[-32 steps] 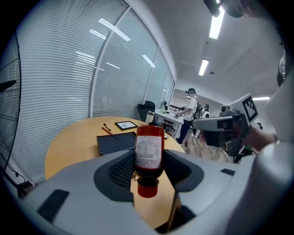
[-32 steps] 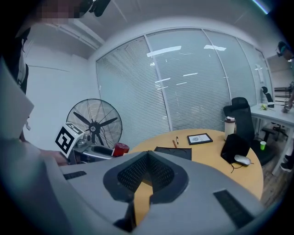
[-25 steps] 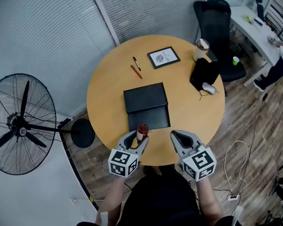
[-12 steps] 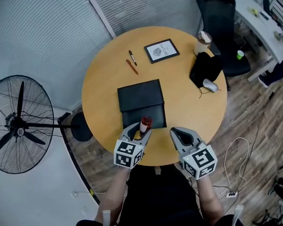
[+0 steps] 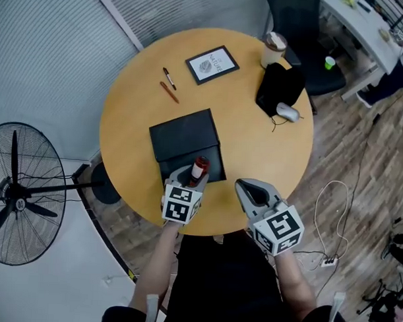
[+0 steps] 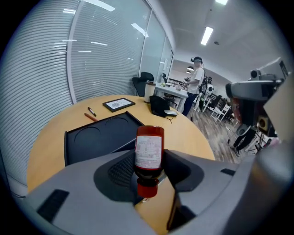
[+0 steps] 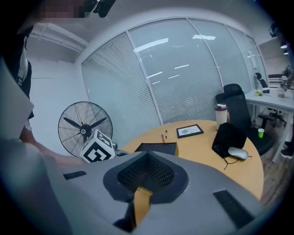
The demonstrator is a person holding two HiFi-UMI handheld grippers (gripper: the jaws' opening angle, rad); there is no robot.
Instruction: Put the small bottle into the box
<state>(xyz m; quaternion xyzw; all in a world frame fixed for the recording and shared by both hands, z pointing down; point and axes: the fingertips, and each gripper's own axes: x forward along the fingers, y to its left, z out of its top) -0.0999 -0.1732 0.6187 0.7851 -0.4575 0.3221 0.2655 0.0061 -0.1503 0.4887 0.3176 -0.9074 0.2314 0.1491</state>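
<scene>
A small dark-red bottle [image 5: 198, 169] with a white label and red cap is clamped between the jaws of my left gripper [image 5: 191, 174]. In the left gripper view the bottle [image 6: 149, 153] lies along the jaws, cap toward the camera. It hovers at the near edge of the open black box [image 5: 186, 143], whose moulded insert [image 6: 98, 135] shows round recesses. My right gripper [image 5: 245, 187] is off to the right, over the near edge of the round wooden table [image 5: 254, 152], shut with nothing in it [image 7: 146, 173].
On the far side of the table lie two pens [image 5: 166, 83], a framed card [image 5: 212, 63], a cup [image 5: 273, 48], a black pouch [image 5: 278, 87] and a mouse [image 5: 288, 112]. A standing fan [image 5: 19, 197] is left, an office chair [image 5: 305, 35] behind. A person [image 6: 195, 87] stands far back.
My left gripper has carried the bottle forward from the table's near edge to the box's near edge. The right gripper has hardly moved.
</scene>
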